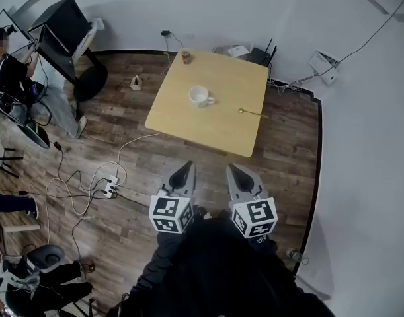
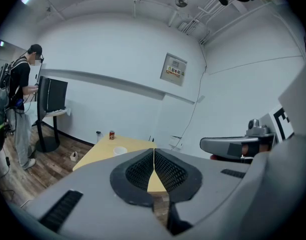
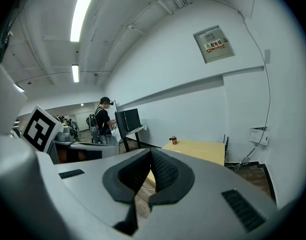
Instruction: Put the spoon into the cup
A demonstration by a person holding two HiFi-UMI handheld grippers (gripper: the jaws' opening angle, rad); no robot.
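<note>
While both grippers sit short of the worktop [image 1: 221,132], nothing on it is touched. Left gripper [image 1: 186,168]: fingers [image 2: 137,170] closed tip to tip, nothing between them. Right gripper [image 1: 233,170]: fingers [image 3: 165,171] closed too, empty. The two are side by side over the wooden floor [image 1: 122,121], in front of the person's dark clothing, both aimed toward the worktop's near edge.

Spoon [image 1: 252,113]: thin, gold-coloured, lying flat on the light wood worktop close to its right edge, to the right of the cup [image 1: 200,96] and apart from it. Well apart from both grippers. Cup: white, upright, near the worktop's middle, handle turned toward the spoon side. Spoon not in the cup.

Small red can [image 1: 186,57] stands at the far left corner of the worktop, also seen in both gripper views.

Off the worktop: a white power strip [image 1: 109,187] with loose cables on the floor at left, and another person [image 1: 10,78] standing at a monitor stand far left.
</note>
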